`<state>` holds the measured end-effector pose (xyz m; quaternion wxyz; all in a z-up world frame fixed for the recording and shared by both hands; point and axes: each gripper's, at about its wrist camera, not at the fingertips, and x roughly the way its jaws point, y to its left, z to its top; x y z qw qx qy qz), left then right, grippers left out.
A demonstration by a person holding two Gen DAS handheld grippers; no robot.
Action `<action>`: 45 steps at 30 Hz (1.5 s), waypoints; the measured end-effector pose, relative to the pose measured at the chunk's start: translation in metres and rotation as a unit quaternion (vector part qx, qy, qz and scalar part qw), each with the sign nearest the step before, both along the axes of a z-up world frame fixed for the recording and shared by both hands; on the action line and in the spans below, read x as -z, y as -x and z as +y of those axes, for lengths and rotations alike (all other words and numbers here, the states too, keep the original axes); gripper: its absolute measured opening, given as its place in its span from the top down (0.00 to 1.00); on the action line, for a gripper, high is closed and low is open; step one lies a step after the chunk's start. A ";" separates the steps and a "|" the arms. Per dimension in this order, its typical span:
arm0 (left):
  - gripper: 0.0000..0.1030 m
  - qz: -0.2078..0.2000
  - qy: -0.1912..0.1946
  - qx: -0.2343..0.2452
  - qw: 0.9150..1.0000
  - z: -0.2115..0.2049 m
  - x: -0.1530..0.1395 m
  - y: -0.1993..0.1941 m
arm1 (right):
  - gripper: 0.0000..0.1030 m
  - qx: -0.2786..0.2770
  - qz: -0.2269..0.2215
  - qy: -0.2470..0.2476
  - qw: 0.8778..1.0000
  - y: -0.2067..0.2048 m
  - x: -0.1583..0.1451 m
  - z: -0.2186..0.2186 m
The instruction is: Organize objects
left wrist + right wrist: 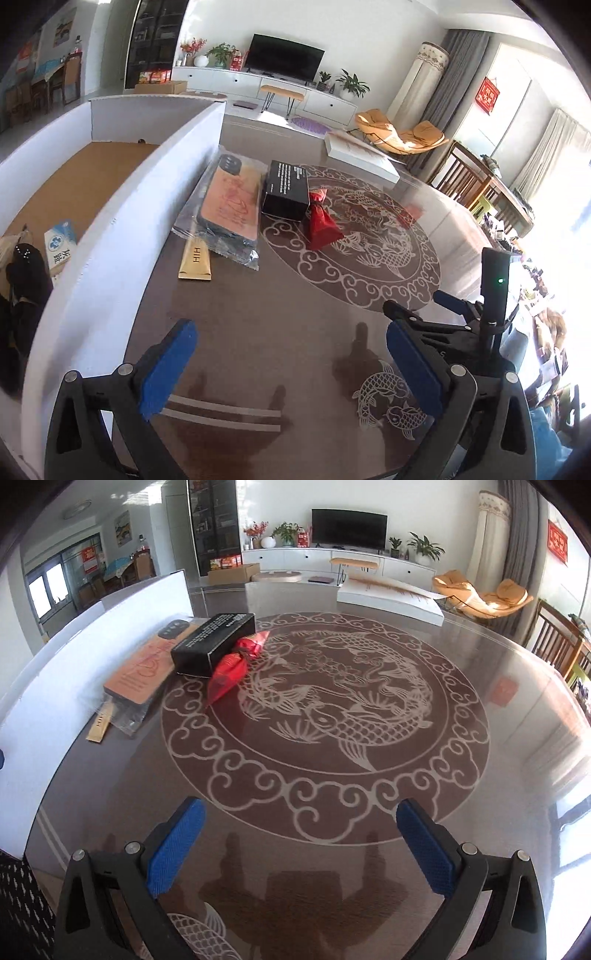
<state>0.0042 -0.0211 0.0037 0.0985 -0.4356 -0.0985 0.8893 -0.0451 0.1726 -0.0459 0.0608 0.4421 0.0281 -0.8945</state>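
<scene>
On the glass table lie a black box [286,194] [214,642], a red tied pouch [321,221] [236,664], an orange phone case in a clear bag [231,206] [142,672] and a gold sachet [195,264] [99,729]. A white cardboard box [122,221] [92,650] stands open at their left, holding a blue-white packet [61,242] and a dark item [22,280]. My left gripper [291,363] is open and empty over the table's near edge. My right gripper [301,845] is open and empty; it also shows in the left wrist view [447,317].
A flat white box [362,158] [389,598] lies at the table's far side. Wooden chairs [469,177] [557,646] stand at the right. A TV unit, plants and an orange lounge chair [484,594] are beyond the table.
</scene>
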 end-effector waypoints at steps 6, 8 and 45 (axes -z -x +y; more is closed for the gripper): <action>0.00 -0.010 0.098 -0.013 0.995 0.039 0.036 0.041 | 0.00 0.032 -0.010 -0.001 0.999 -0.003 0.013 0.030; 0.00 -0.002 0.135 -0.018 0.991 0.043 0.043 0.045 | 0.00 0.038 -0.012 0.003 0.999 -0.001 0.013 0.031; 0.00 -0.025 0.136 -0.018 0.990 0.034 0.070 0.050 | 0.00 0.046 -0.016 -0.008 0.999 0.001 0.015 0.026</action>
